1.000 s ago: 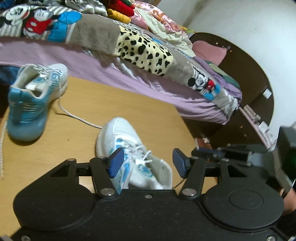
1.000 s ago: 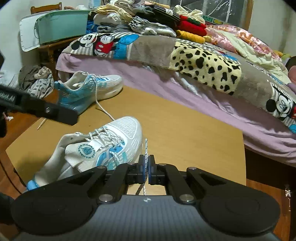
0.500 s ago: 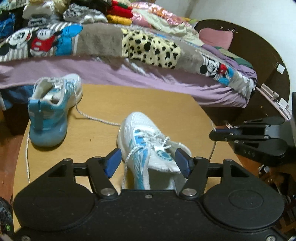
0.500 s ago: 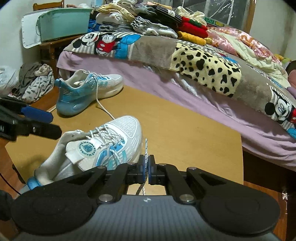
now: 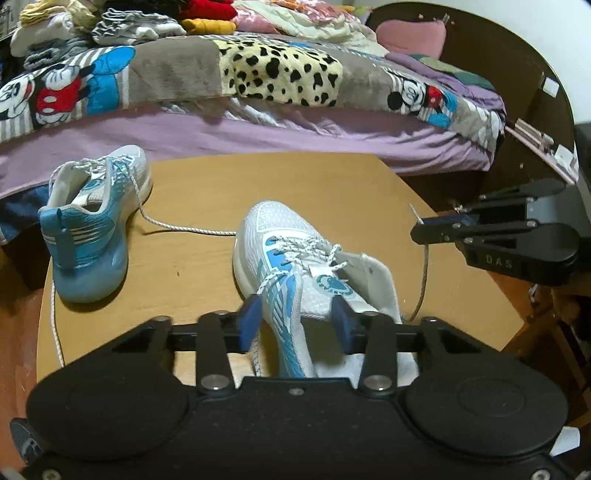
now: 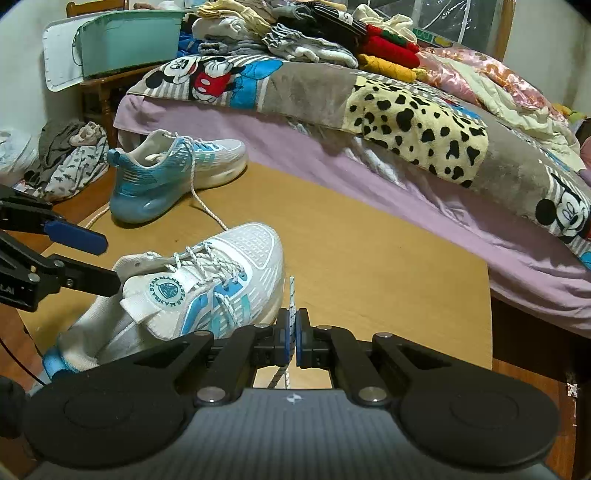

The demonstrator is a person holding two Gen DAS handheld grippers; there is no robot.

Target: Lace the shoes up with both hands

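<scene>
Lace (image 6: pixel 291 295) sits pinched in my right tongs (image 6: pixel 292 338), whose pads are pressed together on it; its speckled tip stands up above the pads and the rest drops away below them. Seen from my left side, that same lace hangs in a loose curve from the right tongs (image 5: pixel 437 230) down toward the heel of the near shoe.

My left tongs (image 5: pixel 295 319) have just been closing, and the near shoe's (image 5: pixel 295 266) tongue and collar now lie between the blue pads (image 5: pixel 248 317). From these pictures I cannot tell whether the pads actually press on the shoe, though a gap seems to remain. A second speckled lace end (image 5: pixel 256 354) hangs down just beside the left pad.

The near shoe (image 6: pixel 207 280), white with blue stripes, lies on the wooden desk (image 6: pixel 369 258) with its toe pointing toward the bed, its laces crossed loosely over the tongue.

Farther off, near the desk's left edge, the other shoe (image 5: pixel 92 221), blue at the heel, stands with its toe toward the bed too. One of its laces (image 5: pixel 184 227) trails across the desk toward the near shoe's toe.

Beyond the desk is the bed (image 6: pixel 406 184) with a purple sheet, a patchwork blanket (image 6: pixel 332 88) and piled clothes (image 6: pixel 314 33).
</scene>
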